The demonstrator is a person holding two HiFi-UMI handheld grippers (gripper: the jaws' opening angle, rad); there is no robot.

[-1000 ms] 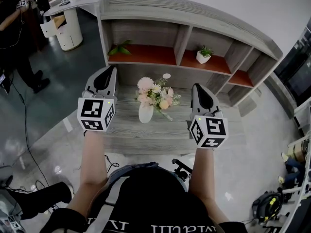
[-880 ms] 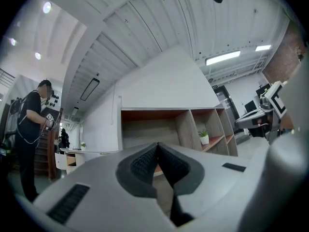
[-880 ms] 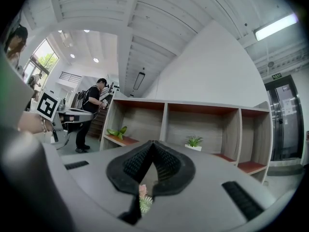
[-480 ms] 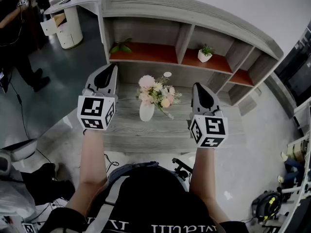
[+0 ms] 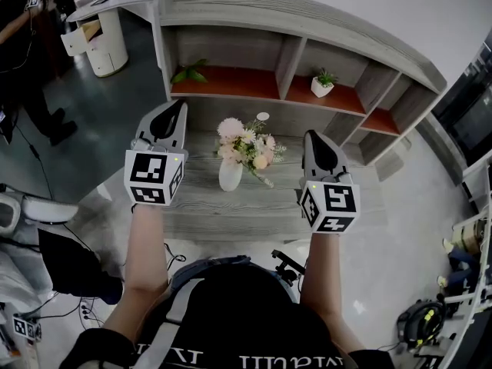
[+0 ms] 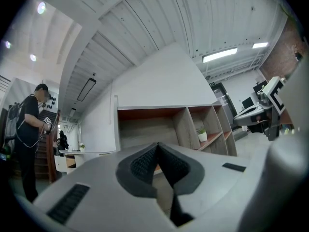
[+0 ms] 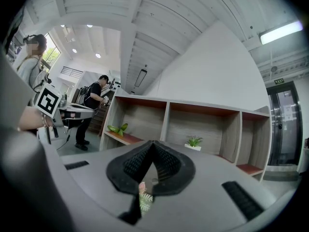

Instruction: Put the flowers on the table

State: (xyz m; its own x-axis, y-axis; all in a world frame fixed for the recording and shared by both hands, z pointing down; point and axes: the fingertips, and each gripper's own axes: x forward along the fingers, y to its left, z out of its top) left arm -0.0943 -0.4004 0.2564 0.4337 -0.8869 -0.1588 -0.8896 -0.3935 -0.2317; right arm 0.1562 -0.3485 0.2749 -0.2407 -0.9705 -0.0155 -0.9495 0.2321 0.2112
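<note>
Flowers: pink & cream bunch w/ green sprigs, upright in a white vase. Vase stands on the grey wood-grain table, approx mid-top. Nothing touches vase or blooms.

Left gripper sits at 9 o'clock of the vase, well apart from it, tips toward 12. Its jaws are closed tight, pads meeting, nothing btw them; left gripper view shows only shelf & ceiling beyond. Right gripper sits at 3 o'clock of the flowers, near but not touching. Its jaws are also together & empty. In right gripper view a bit of pink bloom & fern leaf shows thru the gap below the pads, behind the jaws, not gripped.

Shelf unit at 12 o'clock behind table: grey frame, red-brown boards. Leafy green plant lies in its left bay, 11 o'clock of flowers. Small potted plant is in the mid bay, 1 o'clock. Small white round obj on table at 12 o'clock of the blooms; can't tell what it is. Person in dark clothes stands at 10 o'clock, far corner, near a white cabinet.
</note>
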